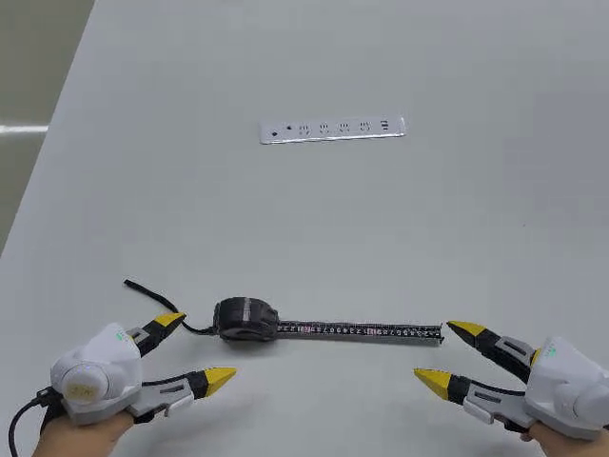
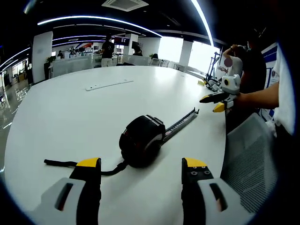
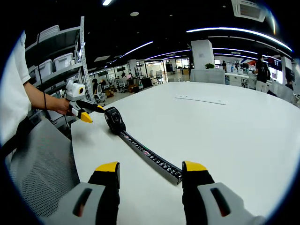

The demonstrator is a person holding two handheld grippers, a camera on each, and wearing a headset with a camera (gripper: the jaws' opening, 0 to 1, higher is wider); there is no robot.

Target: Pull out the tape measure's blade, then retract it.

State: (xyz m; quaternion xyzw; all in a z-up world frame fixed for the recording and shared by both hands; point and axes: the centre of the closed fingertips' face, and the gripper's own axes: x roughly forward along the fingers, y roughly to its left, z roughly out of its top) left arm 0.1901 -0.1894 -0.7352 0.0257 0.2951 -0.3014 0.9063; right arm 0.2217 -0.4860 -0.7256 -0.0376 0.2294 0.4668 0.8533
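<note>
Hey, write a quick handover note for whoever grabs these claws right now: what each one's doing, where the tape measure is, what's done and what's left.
Left claw: open, holding nothing; the tape measure case sits just ahead of it on the table.
Right claw: open, holding nothing; the end of the blade lies at its mouth, not gripped.
Done: blade pulled out, lying flat on the table.
Left: retract it into the case.

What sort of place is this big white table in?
Probably an open-plan office or lab: long white ceiling light strips, grey metal shelving holding plastic bins, and a silver socket strip on the white table.
</note>
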